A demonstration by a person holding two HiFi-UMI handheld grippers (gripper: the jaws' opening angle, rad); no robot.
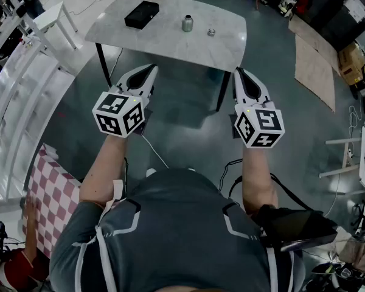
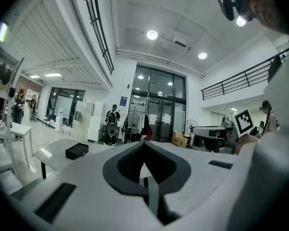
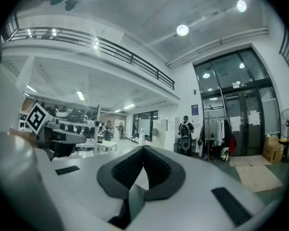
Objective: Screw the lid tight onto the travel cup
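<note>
A small metal travel cup (image 1: pixel 187 23) stands upright on the grey table (image 1: pixel 170 38) ahead, and its round lid (image 1: pixel 211 33) lies apart to the right of it. My left gripper (image 1: pixel 152 70) is held in the air short of the table's near edge, shut and empty. Level with it on the right, my right gripper (image 1: pixel 238 72) is also shut with nothing in it. In the left gripper view the jaws (image 2: pixel 144 143) meet tip to tip, tilted up toward the ceiling. The right gripper view shows its jaws (image 3: pixel 143 149) closed the same way.
A black box (image 1: pixel 142 14) lies on the table's far left; the same black box (image 2: pixel 77 150) shows in the left gripper view. Black table legs (image 1: pixel 222 93) stand between me and the top. A checked cloth (image 1: pixel 52 193) lies at my lower left. People stand far off in the hall.
</note>
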